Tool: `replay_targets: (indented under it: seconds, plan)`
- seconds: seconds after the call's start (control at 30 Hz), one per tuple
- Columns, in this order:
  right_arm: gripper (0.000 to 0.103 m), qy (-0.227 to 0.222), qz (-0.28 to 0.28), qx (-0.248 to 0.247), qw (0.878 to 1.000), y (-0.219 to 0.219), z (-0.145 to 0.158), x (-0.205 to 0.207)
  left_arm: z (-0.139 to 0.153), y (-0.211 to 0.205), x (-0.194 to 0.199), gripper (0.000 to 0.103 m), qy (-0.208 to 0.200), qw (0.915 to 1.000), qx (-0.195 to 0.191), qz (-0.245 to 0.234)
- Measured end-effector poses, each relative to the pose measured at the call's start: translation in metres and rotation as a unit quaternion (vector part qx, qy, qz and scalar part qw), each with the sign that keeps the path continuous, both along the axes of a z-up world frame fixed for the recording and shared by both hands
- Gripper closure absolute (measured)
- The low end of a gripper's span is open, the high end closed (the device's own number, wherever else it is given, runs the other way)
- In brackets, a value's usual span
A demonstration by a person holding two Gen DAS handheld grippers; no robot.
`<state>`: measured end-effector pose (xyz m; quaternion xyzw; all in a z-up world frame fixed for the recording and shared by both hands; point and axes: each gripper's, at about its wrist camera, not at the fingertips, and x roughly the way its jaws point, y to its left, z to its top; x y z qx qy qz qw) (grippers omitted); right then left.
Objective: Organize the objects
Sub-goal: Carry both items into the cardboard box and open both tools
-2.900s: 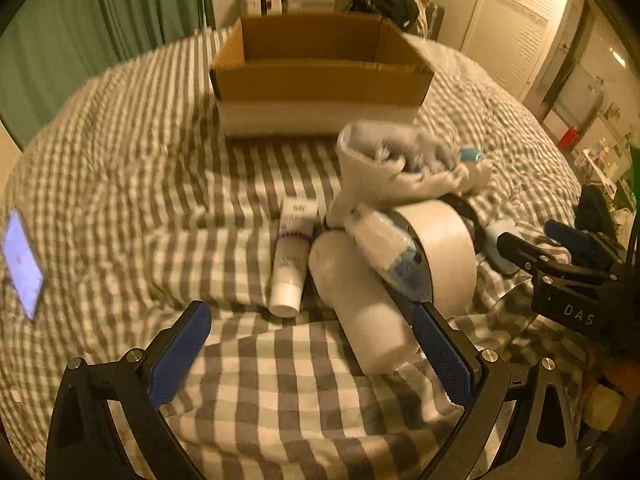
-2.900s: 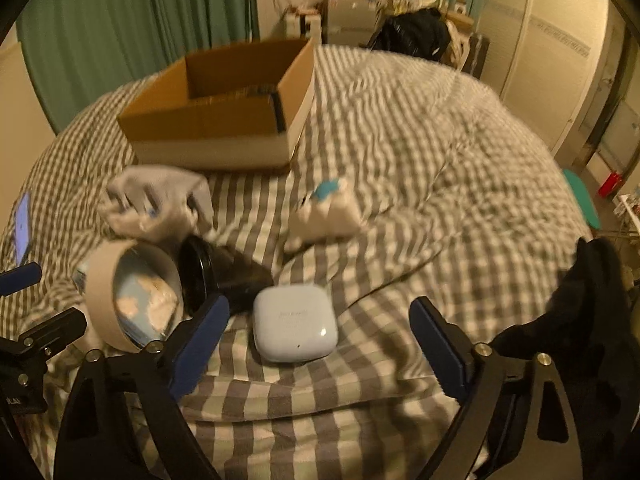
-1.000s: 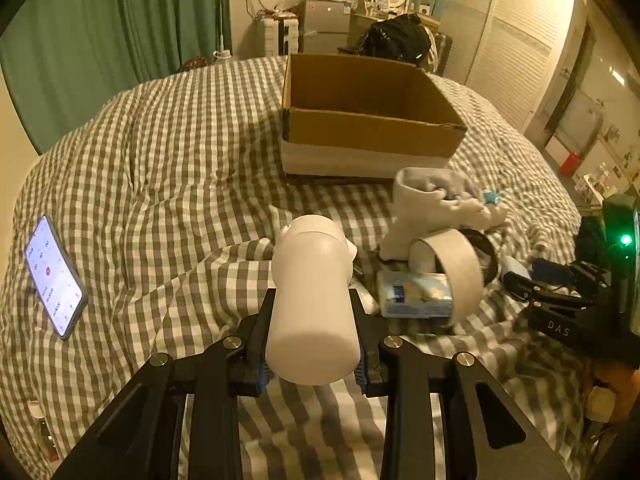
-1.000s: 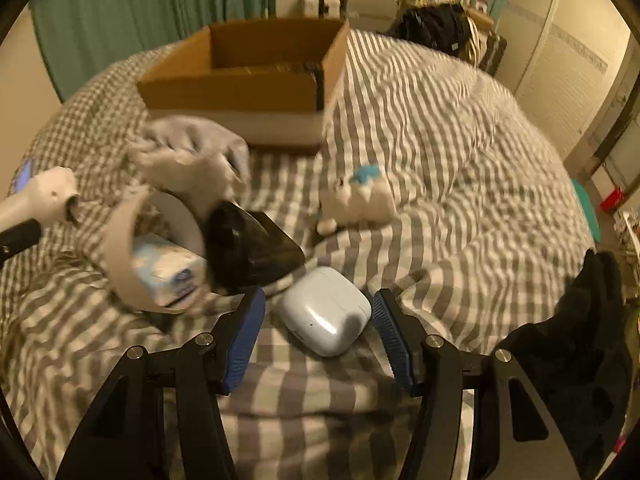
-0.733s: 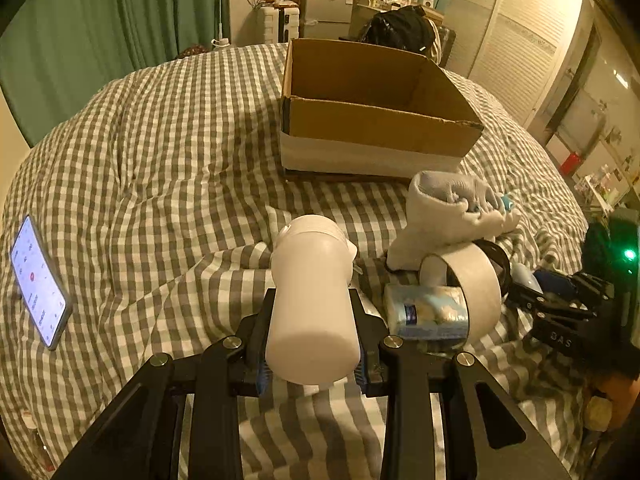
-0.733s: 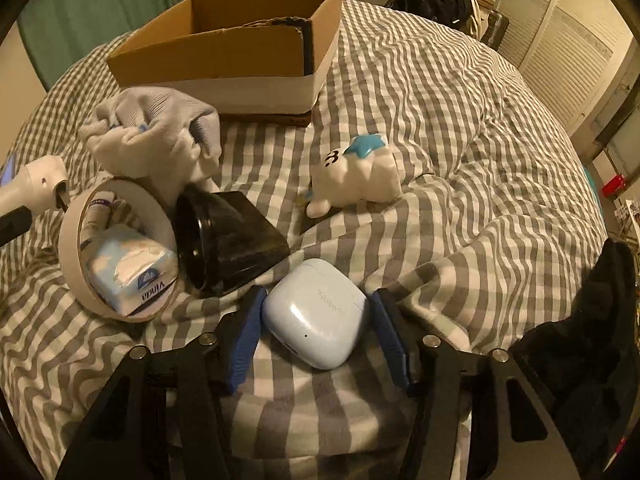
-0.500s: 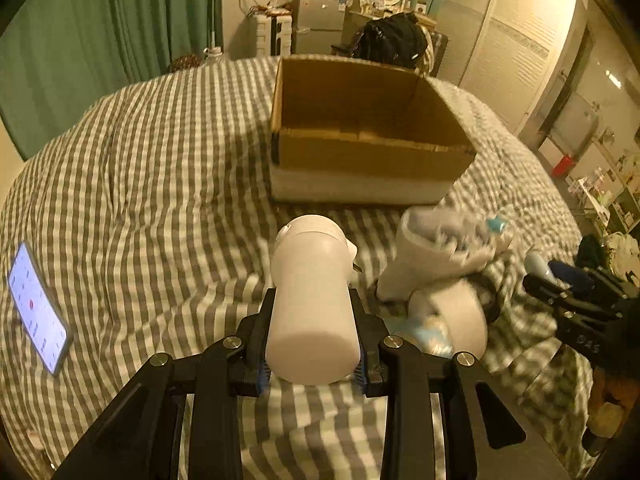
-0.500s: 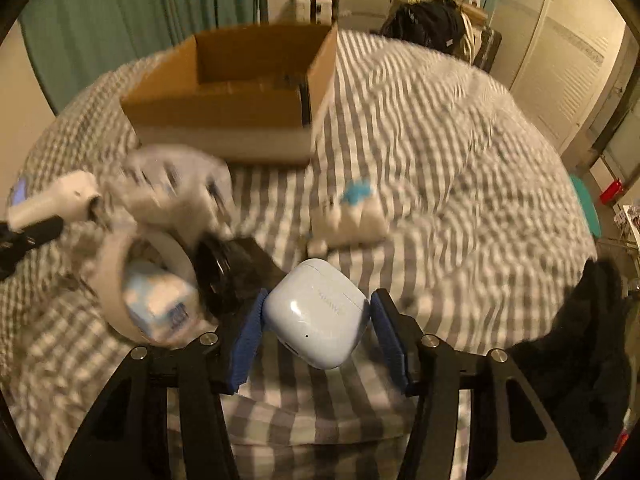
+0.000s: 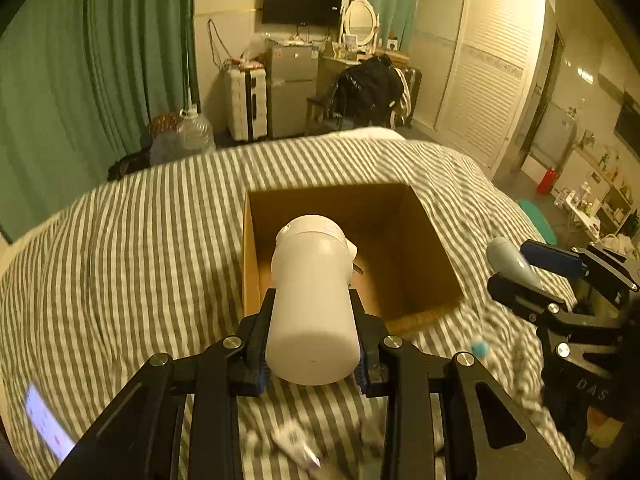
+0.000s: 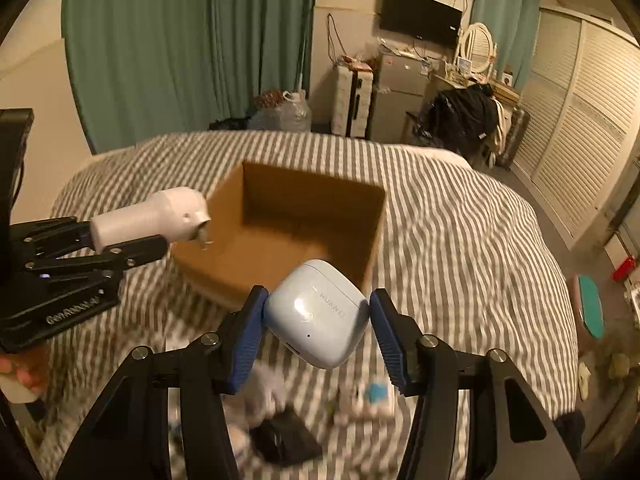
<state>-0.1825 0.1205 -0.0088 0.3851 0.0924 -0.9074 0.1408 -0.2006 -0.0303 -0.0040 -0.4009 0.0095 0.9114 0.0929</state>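
My left gripper [image 9: 312, 344] is shut on a white plastic bottle [image 9: 312, 300] and holds it in the air at the near rim of the open cardboard box [image 9: 424, 240]. My right gripper [image 10: 316, 320] is shut on a pale blue earbud case [image 10: 320, 314], held above the box's [image 10: 304, 216] near right corner. The bottle [image 10: 152, 214] and left gripper [image 10: 80, 248] show at the left of the right wrist view. The right gripper [image 9: 532, 268] with the case [image 9: 506, 260] shows at the right of the left wrist view. The box looks empty inside.
The box sits on a grey checked duvet [image 9: 140, 248]. Below the grippers lie a black object [image 10: 288, 440], a small white toy with blue [image 10: 374, 396] and a tube [image 9: 296, 444]. A lit phone [image 9: 46, 422] lies at the left.
Both grippers have risen and moved forward with their loads, from low over the pile of objects to above the near edge of the box.
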Motion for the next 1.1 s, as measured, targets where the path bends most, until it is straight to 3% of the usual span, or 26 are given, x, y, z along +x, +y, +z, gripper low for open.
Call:
replay_targets:
  seconds: [0.13, 0.37, 0.4, 0.47, 0.5, 0.77, 0.83, 0.87, 0.93, 1.0, 1.1]
  plan:
    - [0.051, 0.002, 0.004, -0.016, 1.000, -0.007, 0.003, -0.045, -0.005, 0.004, -0.043, 0.071, 0.003, 1.0000, -0.005, 0.002]
    - [0.052, -0.004, 0.002, -0.040, 0.999, -0.010, -0.007, -0.125, -0.040, 0.010, -0.103, 0.071, -0.015, 0.9998, -0.010, -0.006]
    - [0.055, -0.008, 0.001, -0.044, 0.999, -0.011, -0.012, -0.138, -0.045, 0.012, -0.107, 0.071, -0.017, 0.9998, -0.010, -0.010]
    - [0.080, -0.013, 0.006, -0.051, 0.999, -0.014, -0.019, -0.152, -0.056, 0.016, -0.114, 0.071, -0.021, 0.9996, -0.009, -0.015]
    - [0.082, -0.018, 0.006, -0.048, 0.999, -0.016, -0.026, -0.161, -0.062, 0.017, -0.117, 0.071, -0.024, 0.9996, -0.007, -0.016]
    - [0.086, -0.048, 0.025, -0.054, 0.997, -0.026, -0.073, -0.170, -0.101, 0.025, -0.122, 0.071, -0.046, 0.9987, -0.018, -0.012]
    - [0.086, -0.047, 0.027, -0.060, 0.997, -0.025, -0.075, -0.166, -0.101, 0.027, -0.118, 0.066, -0.045, 0.9985, -0.024, -0.016]
    - [0.086, -0.046, 0.028, -0.062, 0.997, -0.023, -0.074, -0.163, -0.100, 0.027, -0.116, 0.059, -0.046, 0.9986, -0.019, -0.019]
    - [0.084, -0.043, 0.027, -0.065, 0.997, -0.015, -0.067, -0.156, -0.092, 0.026, -0.109, 0.033, -0.040, 0.9990, -0.012, -0.016]
    - [0.059, -0.037, 0.019, -0.063, 0.997, -0.008, -0.055, -0.146, -0.079, 0.026, -0.099, 0.025, -0.028, 0.9995, -0.010, -0.013]
    - [0.050, -0.021, 0.004, -0.063, 0.998, 0.002, -0.033, -0.127, -0.056, 0.023, -0.083, 0.020, -0.017, 0.9998, -0.013, -0.005]
